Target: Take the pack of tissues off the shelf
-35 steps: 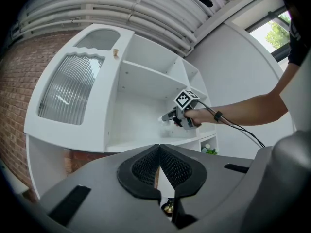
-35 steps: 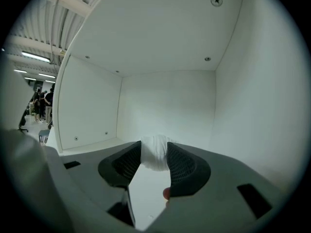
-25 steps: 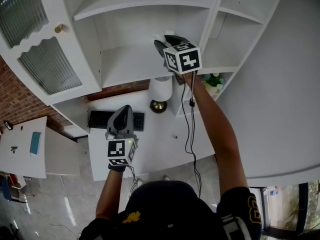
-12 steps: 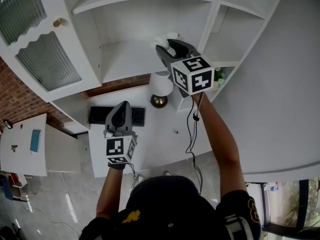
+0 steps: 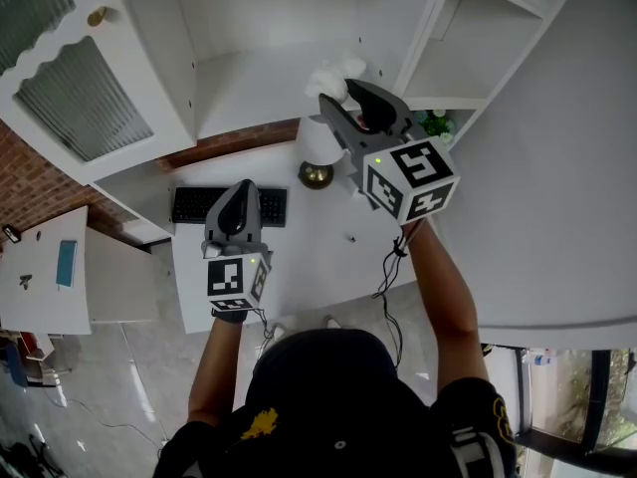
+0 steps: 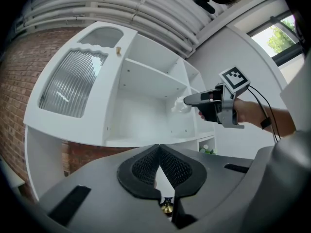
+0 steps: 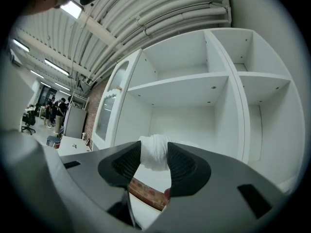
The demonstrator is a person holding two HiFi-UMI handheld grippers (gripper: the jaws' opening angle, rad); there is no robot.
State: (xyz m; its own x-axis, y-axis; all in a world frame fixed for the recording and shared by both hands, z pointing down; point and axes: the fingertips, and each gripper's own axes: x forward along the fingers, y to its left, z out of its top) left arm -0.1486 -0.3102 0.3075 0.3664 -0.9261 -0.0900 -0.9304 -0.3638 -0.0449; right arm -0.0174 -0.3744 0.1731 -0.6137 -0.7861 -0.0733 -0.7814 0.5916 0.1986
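The pack of tissues (image 5: 333, 78) is a soft white bundle, and my right gripper (image 5: 339, 96) is shut on it. The pack hangs in the air just in front of the white shelf (image 5: 249, 88), off its board. In the right gripper view the pack (image 7: 154, 160) bulges between the two dark pads (image 7: 127, 163). The left gripper view shows the pack (image 6: 181, 105) at the tip of the right gripper (image 6: 190, 101), in front of the open shelf bay. My left gripper (image 5: 239, 189) is held level over the desk with its jaws shut and nothing between them.
A white desk (image 5: 299, 257) below carries a black keyboard (image 5: 199, 205) and a lamp (image 5: 318, 147) with a white shade and brass foot. A small green plant (image 5: 436, 124) sits in the lower right cubby. A ribbed-glass cabinet door (image 5: 70, 98) stands to the left.
My right gripper has drawn back from the shelf toward me with the tissue pack in its jaws. The left gripper has stayed where it was.
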